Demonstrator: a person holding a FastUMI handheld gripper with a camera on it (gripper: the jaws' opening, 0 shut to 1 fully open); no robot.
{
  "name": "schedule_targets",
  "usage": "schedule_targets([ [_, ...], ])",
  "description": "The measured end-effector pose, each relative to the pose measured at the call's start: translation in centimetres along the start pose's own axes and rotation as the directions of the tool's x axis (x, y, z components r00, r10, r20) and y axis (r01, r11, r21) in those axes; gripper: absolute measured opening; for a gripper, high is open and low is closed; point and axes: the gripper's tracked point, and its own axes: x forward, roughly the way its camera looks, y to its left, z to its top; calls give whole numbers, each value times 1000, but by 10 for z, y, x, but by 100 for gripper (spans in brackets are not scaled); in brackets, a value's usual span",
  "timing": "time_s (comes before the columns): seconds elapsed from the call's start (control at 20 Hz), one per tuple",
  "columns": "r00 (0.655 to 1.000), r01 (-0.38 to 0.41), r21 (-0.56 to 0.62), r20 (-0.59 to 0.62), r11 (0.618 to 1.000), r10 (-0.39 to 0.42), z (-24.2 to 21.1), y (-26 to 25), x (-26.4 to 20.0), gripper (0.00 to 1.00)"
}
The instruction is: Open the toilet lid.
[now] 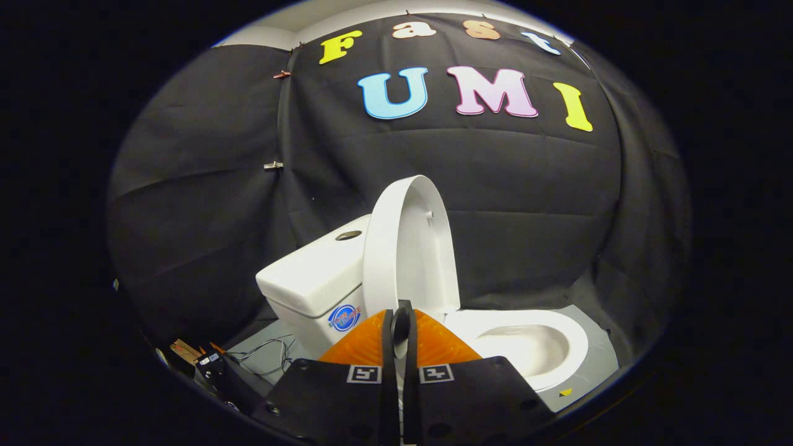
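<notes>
Well, the lid (406,248) is standing upright, leaning back toward the tank (316,272), so by the look of it the opening itself is done and what's left is a clean getaway. The gripper (401,334) sits low and close, its orange fingers (362,347) drawn together with barely a sliver between them and nothing caught there; the tips are just short of the lid's lower edge, by the hinge end. My call for doing this well: draw straight back along the fingers, no sideways nudge, because a lid balanced on end could tip forward and drop onto the bowl (526,347) if it gets brushed.

Left to right, then: cables (263,353) and a small dark box on the grey floor (588,328) at the left, the glossy white tank with a round flush button (348,235) on top and a blue sticker on its side, then the lid showing its smooth underside, then the open bowl off to the right.
</notes>
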Motion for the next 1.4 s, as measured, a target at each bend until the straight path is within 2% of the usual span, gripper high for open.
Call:
schedule_targets([
  [0.2, 1000, -25, 23, -10, 999, 26, -1, 12, 6, 8],
  [0.7, 999, -18, 48, -39, 999, 20, -2, 20, 7, 8],
  [0.8, 997, -43, 94, -61, 995, 49, -5, 25, 4, 18],
  [0.9, 997, -31, 148, -64, 989, 41, 1, 20, -4, 37],
  [1.0, 999, -36, 195, -24, 980, 41, 22, 17, -17, 53],
  [1.25, 993, -45, 180, 112, 983, 25, 81, 2, -77, 99],
  [1.4, 979, 0, 142, 200, 990, -29, 125, -26, -126, 99],
])
